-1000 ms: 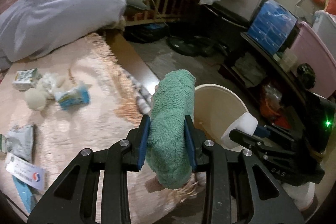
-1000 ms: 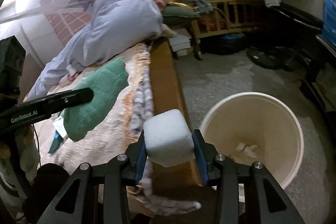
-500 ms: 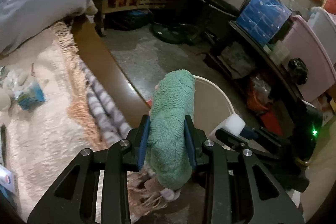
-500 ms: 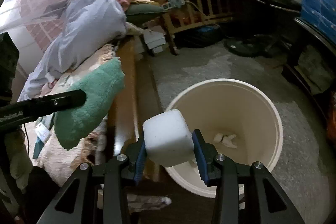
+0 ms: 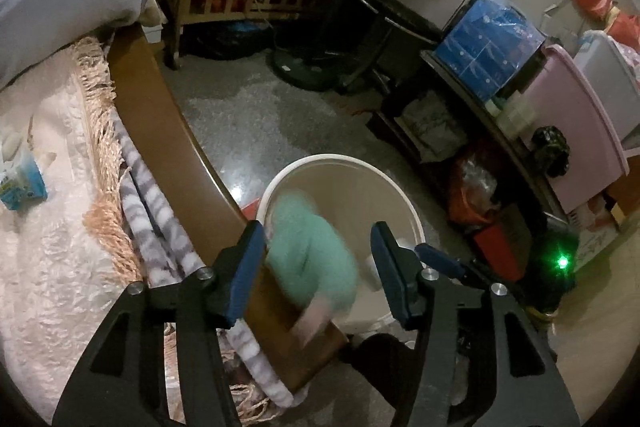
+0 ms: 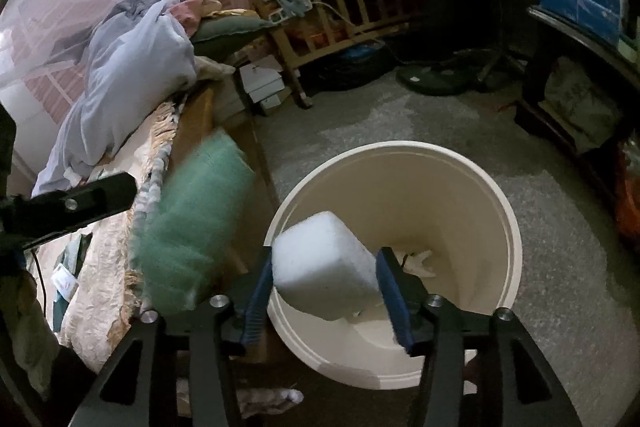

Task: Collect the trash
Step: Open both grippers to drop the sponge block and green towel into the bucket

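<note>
Jaws of both grippers have just been opening over the cream bin (image 6: 400,163); right gripper (image 6: 326,285) stands parted around a tilted white foam block (image 6: 326,267), apparently slipping free above the bin's 8 o'clock rim; left gripper (image 5: 318,267) gapes wide, its blurred green fuzzy cloth (image 5: 312,251) loose between them, long axis running 12 to 6, dropping near the bed's wooden edge (image 5: 160,99); crumpled paper (image 6: 418,261) already lies inside.

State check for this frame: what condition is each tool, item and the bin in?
Left tool: open, jaws just opened.
Green fuzzy cloth: released, blurred, dropping near the bin rim.
Right tool: open, jaws just opened.
White foam block: loose and tilted between the jaws, over the bin.
Cream bin: upright, open, paper scraps at the bottom.
</note>
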A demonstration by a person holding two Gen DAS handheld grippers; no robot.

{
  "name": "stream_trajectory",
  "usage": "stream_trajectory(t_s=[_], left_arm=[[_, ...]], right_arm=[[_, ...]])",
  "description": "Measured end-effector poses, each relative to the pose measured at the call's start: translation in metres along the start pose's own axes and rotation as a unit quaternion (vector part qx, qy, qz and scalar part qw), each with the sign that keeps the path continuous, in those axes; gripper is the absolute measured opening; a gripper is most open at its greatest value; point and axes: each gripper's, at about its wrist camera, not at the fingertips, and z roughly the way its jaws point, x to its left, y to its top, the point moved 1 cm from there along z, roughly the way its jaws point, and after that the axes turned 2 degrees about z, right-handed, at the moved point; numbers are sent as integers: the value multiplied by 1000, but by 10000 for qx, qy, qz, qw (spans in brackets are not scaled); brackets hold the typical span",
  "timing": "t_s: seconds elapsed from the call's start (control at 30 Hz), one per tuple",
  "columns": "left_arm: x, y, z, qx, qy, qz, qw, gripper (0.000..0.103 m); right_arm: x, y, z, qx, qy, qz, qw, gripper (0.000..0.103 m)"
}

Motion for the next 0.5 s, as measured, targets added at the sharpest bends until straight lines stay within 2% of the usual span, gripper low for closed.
stream_trajectory(t_s=[0.03,0.07,0.27,0.5], left_arm=[[1,0,-1,0,28,6,10000,54],[2,0,-2,-4,40,10,10000,54],[15,-6,-18,-55,285,37,9996,54],[39,-15,-44,-159,801,69,9966,54]], right_arm=[[-1,-1,1,10,-14,16,10000,66],[0,-1,1,18,-24,29,10000,68],[2,-2,4,53,10,-6,10000,68],[21,-5,6,138,117,-222,9996,68]])
